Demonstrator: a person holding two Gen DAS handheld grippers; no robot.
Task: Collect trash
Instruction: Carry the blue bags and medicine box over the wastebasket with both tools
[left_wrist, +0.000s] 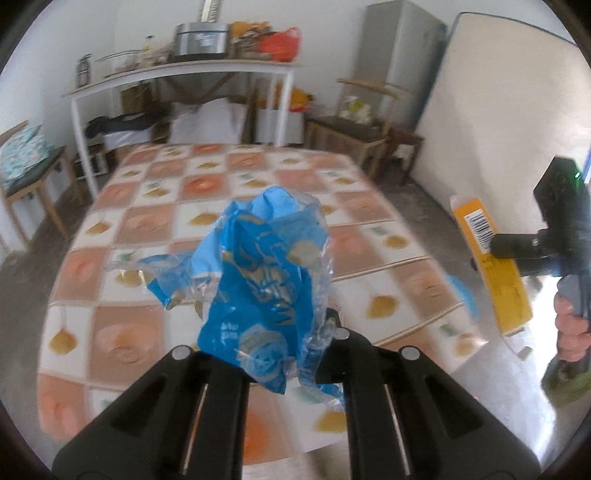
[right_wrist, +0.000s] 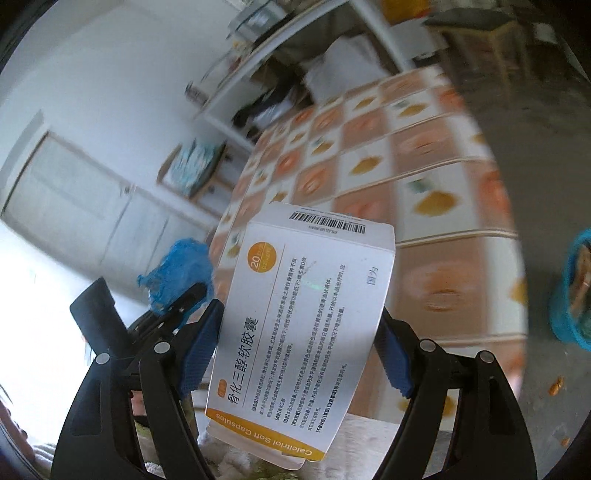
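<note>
black arms of our left gripper (left_wrist: 295, 354) fill the bottom of the left wrist view, jaws pressed nearly together and pinching a crumpled blue plastic wrapper (left_wrist: 255, 280). the wrapper stands up out of the jaws, clear of the tabletop (left_wrist: 155, 192), which carries a checked cloth of orange and white squares with fruit prints. the whole view is blurred.

off to the right of the same view, a hand (left_wrist: 570, 328) grips the handle of our right gripper (right_wrist: 299, 350). that gripper carries a flat medicine box (left_wrist: 491, 266), seen here by its yellow edge with a barcode, beside the table's edge and over the grey floor.

right wrist view: the medicine box (right_wrist: 306, 325) sits between the blue-padded fingers (right_wrist: 201, 350), white face toward the camera, orange band reading "calcitriol soft capsules" nearest us, barcode at the far end. jaws stand wide, closed on the box's two long sides. the box is held up in the air, tilted, with the tabletop (right_wrist: 443, 229) behind and below it. at left the other gripper shows with the blue wrapper (right_wrist: 177, 273) bunched at its tip.

at the right edge, low, a blue bin (right_wrist: 569, 295) stands on the floor, with something tan inside; we cannot tell what. a few orange bits lie on the floor near it.
</note>
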